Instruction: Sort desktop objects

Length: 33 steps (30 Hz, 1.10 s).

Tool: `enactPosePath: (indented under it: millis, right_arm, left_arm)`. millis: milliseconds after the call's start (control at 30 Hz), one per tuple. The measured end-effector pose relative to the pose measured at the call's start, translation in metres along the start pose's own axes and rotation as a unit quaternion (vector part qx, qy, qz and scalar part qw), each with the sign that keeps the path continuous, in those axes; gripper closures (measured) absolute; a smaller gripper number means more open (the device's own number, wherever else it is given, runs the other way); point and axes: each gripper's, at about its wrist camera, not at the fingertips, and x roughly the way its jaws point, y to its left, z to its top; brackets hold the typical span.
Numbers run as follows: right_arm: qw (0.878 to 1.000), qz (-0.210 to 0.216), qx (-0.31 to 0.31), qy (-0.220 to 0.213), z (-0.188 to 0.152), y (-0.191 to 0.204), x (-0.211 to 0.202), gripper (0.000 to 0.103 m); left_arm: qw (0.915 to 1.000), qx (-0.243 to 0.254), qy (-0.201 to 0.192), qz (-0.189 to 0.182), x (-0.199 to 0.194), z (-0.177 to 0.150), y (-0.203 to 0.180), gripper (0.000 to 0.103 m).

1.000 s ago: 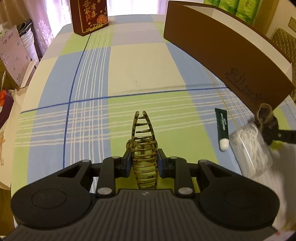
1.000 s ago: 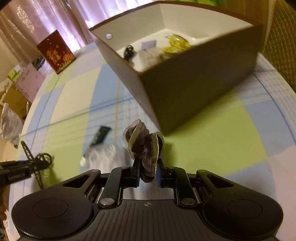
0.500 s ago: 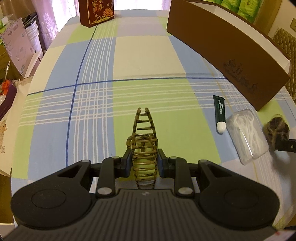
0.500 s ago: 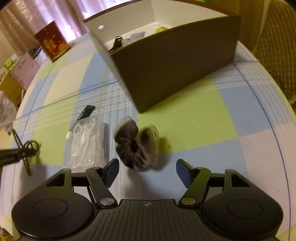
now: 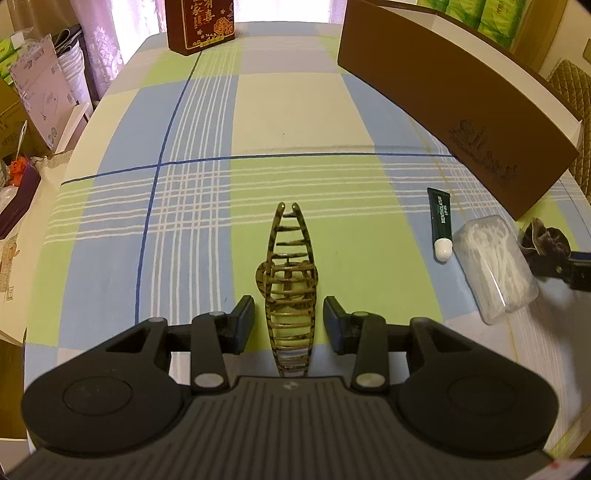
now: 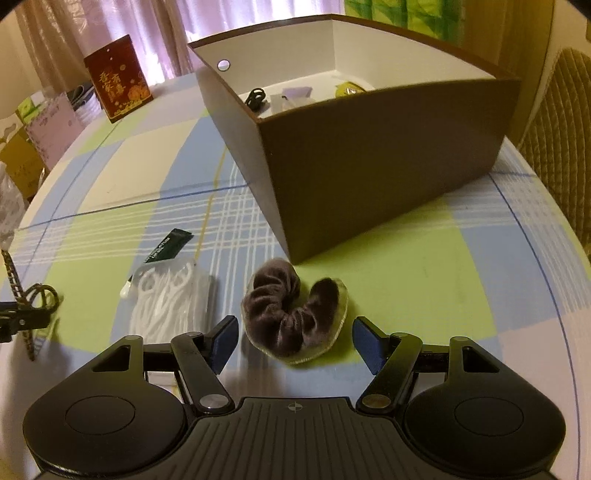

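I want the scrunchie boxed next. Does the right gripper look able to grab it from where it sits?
Probably yes. The right gripper is open with the scrunchie lying on the tablecloth between its fingers, nothing over it. The floss pick box sits just outside the left finger, apparently clear.

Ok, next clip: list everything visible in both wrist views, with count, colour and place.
hair claw clip: 1, tortoiseshell brown, on the cloth between the left fingers, untouched
scrunchie: 1, dark brown velvet, on the cloth between the right fingers
floss pick box: 1, clear with white picks, left of the scrunchie
lip gel tube: 1, dark green with white cap, beside the floss pick box
storage box: 1, brown outside and white inside, far right, small items inside
gift box: 1, red with gold print, far edge
tablecloth: 1, blue, green and cream plaid
left gripper: 1, black, open
right gripper: 1, black, open
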Motion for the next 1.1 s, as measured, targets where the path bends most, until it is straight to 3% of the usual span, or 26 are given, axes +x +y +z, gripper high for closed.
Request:
enactPosePath:
  millis: [33,67,100,367,500,567,633,800,867,1100]
  right_arm:
    - [1.000,-0.002,-0.009,-0.006,-0.001,0.002,0.000,0.043]
    - [1.000,-0.004,-0.020,-0.008,-0.002,0.003,0.001,0.063]
    - [1.000,-0.006,-0.029,-0.008,-0.003,0.003,0.001,0.068]
    - [0.999,-0.012,-0.031,0.016,-0.011,-0.015,-0.014,0.071]
    - [0.999,-0.007,-0.021,0.029,-0.018,-0.028,-0.024,0.068]
    - [0.999,-0.007,-0.011,0.032,-0.019,-0.032,-0.026,0.045]
    - [1.000,-0.009,-0.002,0.025,-0.021,-0.033,-0.029,0.034]
    - [1.000,-0.007,0.002,0.021,-0.021,-0.031,-0.032,0.034]
    - [1.000,-0.008,0.007,0.022,-0.022,-0.031,-0.031,0.034]
    - [1.000,-0.009,0.014,0.017,-0.023,-0.031,-0.032,0.034]
  left_arm:
    - [1.0000,0.000,-0.001,0.000,-0.001,0.000,0.000,0.068]
    - [1.0000,0.001,-0.003,0.000,-0.002,-0.001,-0.001,0.068]
    - [1.0000,0.002,-0.004,0.001,-0.002,-0.002,-0.001,0.068]
    - [0.9999,0.005,-0.010,0.003,-0.006,-0.005,0.000,0.068]
    - [0.9999,0.007,-0.015,0.003,-0.006,-0.005,0.000,0.068]
    - [0.9998,0.008,-0.016,0.002,-0.005,-0.004,0.000,0.068]
    - [0.9998,0.010,-0.017,0.003,-0.003,-0.003,-0.001,0.068]
    - [0.9993,0.027,-0.026,0.007,0.001,0.000,-0.005,0.070]
    - [0.9989,0.036,-0.028,0.006,0.004,0.001,-0.006,0.081]
    - [0.9977,0.060,-0.029,0.008,0.002,-0.001,-0.009,0.081]
